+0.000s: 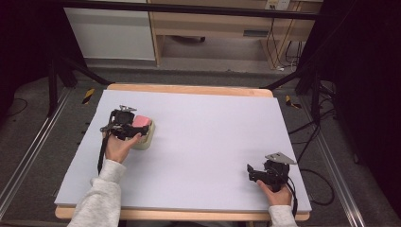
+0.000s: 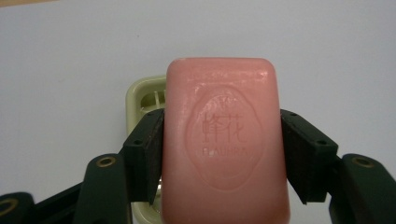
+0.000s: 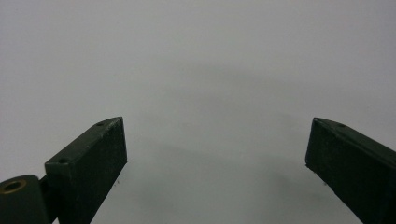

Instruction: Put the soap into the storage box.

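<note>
My left gripper (image 2: pixel 223 140) is clamped on a pink bar of soap (image 2: pixel 226 140). In the left gripper view the bar sits squarely between my two black jaws, one pad pressed flat against each long side, at about the middle of the bar's length. Its stamped face, an oval with raised characters and lettering, is turned toward the camera, and the bar's far end reaches well past the jaw tips.

Under and behind the soap is a pale cream soap dish (image 2: pixel 140 95). One rounded corner of it, with slots in its floor, peeks out beside the bar, and another strip of its rim shows lower down between my left jaw and the soap. I cannot tell whether the bar is touching the dish or held just above it.

From the high view, my left gripper (image 1: pixel 135 124) holds the soap (image 1: pixel 141 122) over the dish (image 1: pixel 145 140) near the left edge of the desk (image 1: pixel 208 142), toward the far half of it.

My right gripper (image 1: pixel 253 171) rests low near the near right corner of the desk. In the right gripper view its jaws stand wide apart with nothing between them but the bare pale surface (image 3: pixel 210 93).
</note>
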The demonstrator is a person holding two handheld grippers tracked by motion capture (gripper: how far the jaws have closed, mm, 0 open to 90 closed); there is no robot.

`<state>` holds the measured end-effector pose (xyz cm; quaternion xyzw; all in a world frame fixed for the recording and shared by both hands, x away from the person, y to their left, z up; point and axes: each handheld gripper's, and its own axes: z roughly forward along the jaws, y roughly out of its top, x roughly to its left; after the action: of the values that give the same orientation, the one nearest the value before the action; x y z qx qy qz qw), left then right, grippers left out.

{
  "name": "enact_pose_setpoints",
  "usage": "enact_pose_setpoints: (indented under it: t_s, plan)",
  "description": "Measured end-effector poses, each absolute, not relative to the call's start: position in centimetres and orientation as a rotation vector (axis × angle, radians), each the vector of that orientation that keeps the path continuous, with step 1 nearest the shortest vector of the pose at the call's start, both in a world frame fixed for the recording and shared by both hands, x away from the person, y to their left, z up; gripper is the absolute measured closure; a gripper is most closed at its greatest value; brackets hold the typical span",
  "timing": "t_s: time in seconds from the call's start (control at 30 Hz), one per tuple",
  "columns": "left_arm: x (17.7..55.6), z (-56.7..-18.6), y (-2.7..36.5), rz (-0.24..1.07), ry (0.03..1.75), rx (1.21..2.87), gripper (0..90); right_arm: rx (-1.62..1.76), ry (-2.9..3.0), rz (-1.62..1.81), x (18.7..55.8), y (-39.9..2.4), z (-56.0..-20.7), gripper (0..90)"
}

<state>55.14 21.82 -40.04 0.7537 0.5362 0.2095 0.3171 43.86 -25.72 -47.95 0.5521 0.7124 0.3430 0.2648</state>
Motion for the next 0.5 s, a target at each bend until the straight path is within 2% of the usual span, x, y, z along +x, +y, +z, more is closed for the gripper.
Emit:
enact_pose_setpoints:
  t_s: [0.5]
  plan:
    - [56.5, -40.9, 22.4, 0.554, 1.452, 1.958, 37.2, 1.491, 1.925, 0.923, 43.9, -25.7, -48.0, 5.7]
